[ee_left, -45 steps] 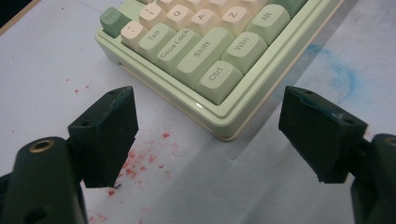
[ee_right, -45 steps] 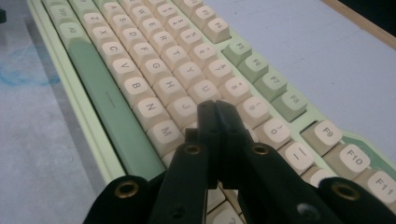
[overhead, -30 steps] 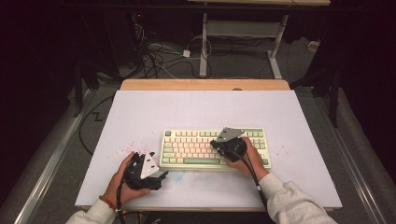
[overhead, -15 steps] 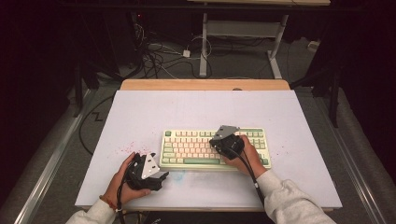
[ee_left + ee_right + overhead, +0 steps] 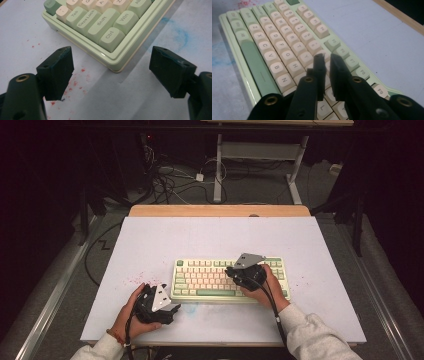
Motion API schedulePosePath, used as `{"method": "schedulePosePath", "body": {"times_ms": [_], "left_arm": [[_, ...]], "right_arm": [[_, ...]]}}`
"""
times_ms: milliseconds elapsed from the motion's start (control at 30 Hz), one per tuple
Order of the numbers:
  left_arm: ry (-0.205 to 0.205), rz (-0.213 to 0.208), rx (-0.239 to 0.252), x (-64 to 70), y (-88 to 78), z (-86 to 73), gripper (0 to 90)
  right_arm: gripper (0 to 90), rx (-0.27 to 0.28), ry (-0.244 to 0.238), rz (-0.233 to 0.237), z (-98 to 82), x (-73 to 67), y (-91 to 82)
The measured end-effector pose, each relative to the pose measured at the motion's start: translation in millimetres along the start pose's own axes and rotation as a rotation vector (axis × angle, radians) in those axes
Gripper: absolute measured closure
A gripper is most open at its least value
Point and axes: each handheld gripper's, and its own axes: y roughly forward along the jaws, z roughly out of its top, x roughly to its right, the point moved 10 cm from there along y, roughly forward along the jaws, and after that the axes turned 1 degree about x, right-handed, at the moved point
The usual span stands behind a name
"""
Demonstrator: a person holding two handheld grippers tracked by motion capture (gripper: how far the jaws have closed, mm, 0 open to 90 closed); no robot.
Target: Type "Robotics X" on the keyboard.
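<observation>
Since a second ago my right hand-held gripper (image 5: 239,272) has barely shifted over the keys, and its jaws have just been opening a crack, with nothing between them. They stand nearly together, a slim gap showing, tips low above the middle rows of the keyboard (image 5: 205,279). The keyboard lies near the front middle of the bench (image 5: 210,232), its near-left corner just ahead of my left hand-held gripper (image 5: 110,72), whose jaws stand wide apart and hold nothing. I see open bench behind the keyboard, on both sides, and a narrower strip before the front edge.
</observation>
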Motion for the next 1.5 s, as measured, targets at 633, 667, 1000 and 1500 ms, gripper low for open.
{"method": "schedulePosePath", "body": {"times_ms": [633, 667, 1000, 1500], "left_arm": [[-0.007, 0.004, 0.0, -1.1, -1.6, 0.0, 18.5], [-0.012, 0.004, 0.001, -1.1, -1.6, 0.2, 18.6], [-0.041, 0.002, 0.019, -2.7, -4.0, 2.3, 20.7], [-0.067, -0.011, 0.072, -3.5, -10.7, 9.2, 21.0]], "right_arm": [[38.2, 0.123, -0.031, -0.034, 6.3, -4.7, -30.4], [35.7, 0.131, -0.025, -0.043, 6.3, -4.3, -32.1], [27.6, 0.17, -0.02, -0.1, 2.6, 3.0, -51.3], [25.3, 0.192, 0.005, -0.176, -19.5, 17.4, -84.0]]}}
